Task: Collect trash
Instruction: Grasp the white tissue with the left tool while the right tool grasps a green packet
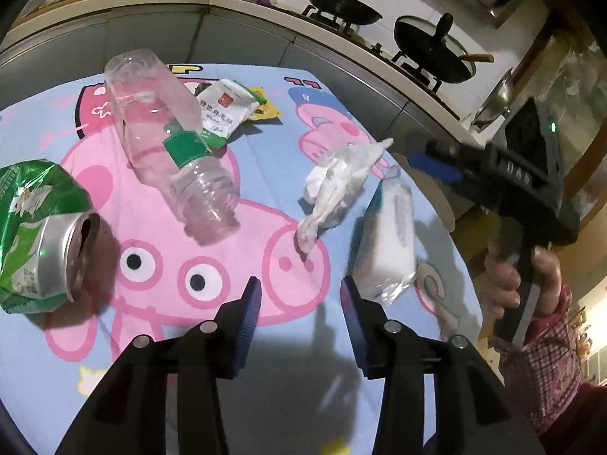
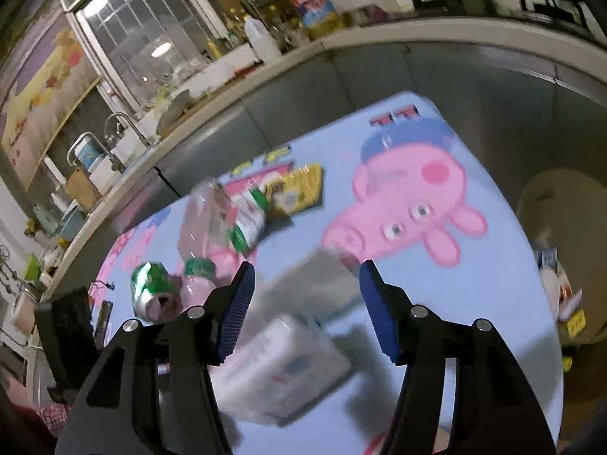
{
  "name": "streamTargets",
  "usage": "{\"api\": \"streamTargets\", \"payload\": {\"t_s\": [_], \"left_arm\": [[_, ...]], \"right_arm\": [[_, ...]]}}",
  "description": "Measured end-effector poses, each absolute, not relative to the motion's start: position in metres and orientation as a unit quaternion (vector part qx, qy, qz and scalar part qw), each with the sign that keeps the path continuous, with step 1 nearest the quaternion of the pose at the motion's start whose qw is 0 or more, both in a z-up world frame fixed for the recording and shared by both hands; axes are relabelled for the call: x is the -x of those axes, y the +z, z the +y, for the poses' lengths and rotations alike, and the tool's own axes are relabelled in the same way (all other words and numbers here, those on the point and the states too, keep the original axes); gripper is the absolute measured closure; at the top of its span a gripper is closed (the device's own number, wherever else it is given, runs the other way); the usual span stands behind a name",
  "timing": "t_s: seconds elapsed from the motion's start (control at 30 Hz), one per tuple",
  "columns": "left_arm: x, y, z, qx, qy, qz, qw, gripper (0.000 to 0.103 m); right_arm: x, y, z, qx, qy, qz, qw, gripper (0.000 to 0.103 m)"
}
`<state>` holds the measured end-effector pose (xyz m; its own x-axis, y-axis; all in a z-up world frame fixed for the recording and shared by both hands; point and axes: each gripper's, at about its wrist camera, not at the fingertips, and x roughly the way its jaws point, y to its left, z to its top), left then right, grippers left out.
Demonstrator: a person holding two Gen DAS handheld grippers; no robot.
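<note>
On the cartoon-pig tablecloth [image 1: 265, 159] lie a crushed green can [image 1: 41, 235], a clear plastic bottle [image 1: 170, 140], a white snack packet [image 1: 224, 110], a yellow wrapper [image 1: 267, 110], a crumpled tissue [image 1: 337, 182] and a tissue pack [image 1: 387, 242]. My left gripper [image 1: 301, 303] hovers open over the cloth, nothing between its fingers. In the blurred right wrist view, my right gripper [image 2: 307, 295] is open above the tissue pack [image 2: 280, 367], whose edges stay clear of both pads. Beyond it the crumpled tissue [image 2: 315, 276] is a grey smear. Can [image 2: 151, 288] and bottle [image 2: 205, 235] lie to the left.
A brown cardboard box [image 2: 557, 212] with rubbish in it stands off the table's right edge. A hand [image 1: 523, 276] in a checked sleeve holds the right tool. Grey cabinets and a kitchen counter [image 1: 265, 7] with pans run behind the table.
</note>
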<state>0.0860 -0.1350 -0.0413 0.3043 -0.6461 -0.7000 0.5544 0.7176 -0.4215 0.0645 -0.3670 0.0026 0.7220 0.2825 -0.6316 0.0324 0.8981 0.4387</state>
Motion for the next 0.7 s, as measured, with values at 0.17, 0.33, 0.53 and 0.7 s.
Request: {"api": "streamTargets", "payload": {"t_s": [0.17, 0.33, 0.53, 0.7], "left_arm": [[-0.094, -0.039, -0.135, 0.051, -0.372, 0.459, 0.805, 0.060], [-0.098, -0.035, -0.125, 0.063, -0.375, 0.455, 0.805, 0.060], [-0.112, -0.010, -0.112, 0.058, -0.373, 0.431, 0.820, 0.060], [-0.155, 0.024, -0.122, 0.012, -0.358, 0.401, 0.843, 0.060]], "right_arm": [[-0.134, 0.016, -0.339, -0.190, 0.104, 0.396, 0.892, 0.045], [-0.221, -0.007, -0.304, -0.163, 0.123, 0.481, 0.853, 0.045], [-0.250, -0.037, -0.282, -0.173, 0.155, 0.523, 0.820, 0.097], [-0.197, 0.003, -0.336, -0.215, 0.093, 0.410, 0.882, 0.097]]}}
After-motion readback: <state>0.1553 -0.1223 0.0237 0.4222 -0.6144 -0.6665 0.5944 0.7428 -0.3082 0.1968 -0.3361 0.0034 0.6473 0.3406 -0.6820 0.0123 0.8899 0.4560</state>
